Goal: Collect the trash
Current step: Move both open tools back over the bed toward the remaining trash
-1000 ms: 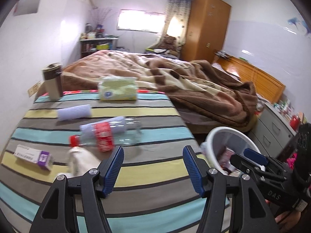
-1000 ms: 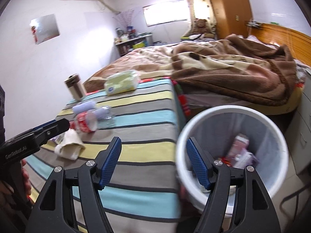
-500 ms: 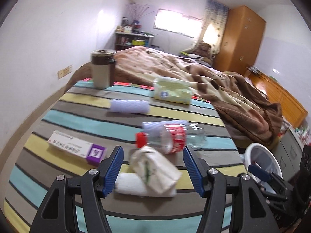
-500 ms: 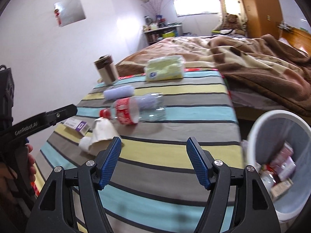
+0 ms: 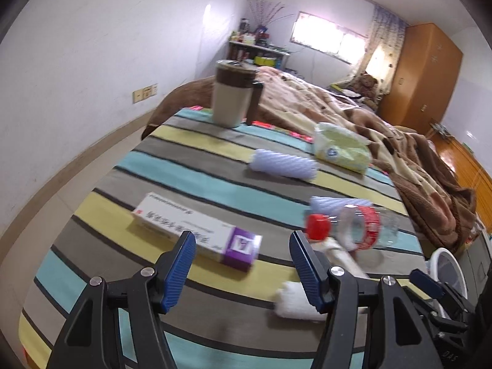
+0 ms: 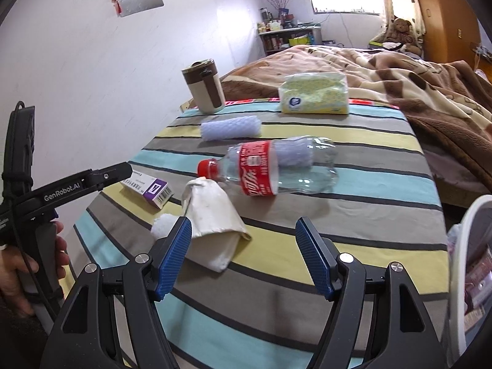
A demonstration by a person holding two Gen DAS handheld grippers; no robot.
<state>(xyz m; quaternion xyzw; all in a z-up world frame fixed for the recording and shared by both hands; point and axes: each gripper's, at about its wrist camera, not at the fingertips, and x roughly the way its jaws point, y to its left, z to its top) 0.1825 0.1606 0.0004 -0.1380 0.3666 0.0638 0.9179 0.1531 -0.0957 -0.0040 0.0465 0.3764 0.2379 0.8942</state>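
The left tongs (image 5: 241,259) stand partly open with nothing between the pads, hanging over the near edge of the striped surface (image 5: 190,184); the purple-ended medicine box (image 5: 196,232) lies just beyond their tips, roughly in line with the gap. The right tongs (image 6: 244,247) are likewise open and empty (a shade wider than the left, by the look of it), poised above the surface, with the crumpled white paper bag (image 6: 212,212) just ahead of the left-hand pad.

Farther out, the empty plastic bottle (image 6: 270,169) with its red cap and label lies on its side, the cap touching the bag's top. Behind it lie a pale ribbed roll (image 6: 230,127), a yellow tissue pack (image 6: 313,98) and an upright brown-and-cream tumbler (image 6: 204,90), near the far edge by the bed's brown blanket (image 6: 430,92).

The white bin (image 6: 470,246) stands off the surface's right end, and already holds some packaging, so part of the collecting seems done. Still lying out are the box, the bag and the bottle at least; whether the roll counts as rubbish I cannot tell. Neither tool has taken hold of anything yet.
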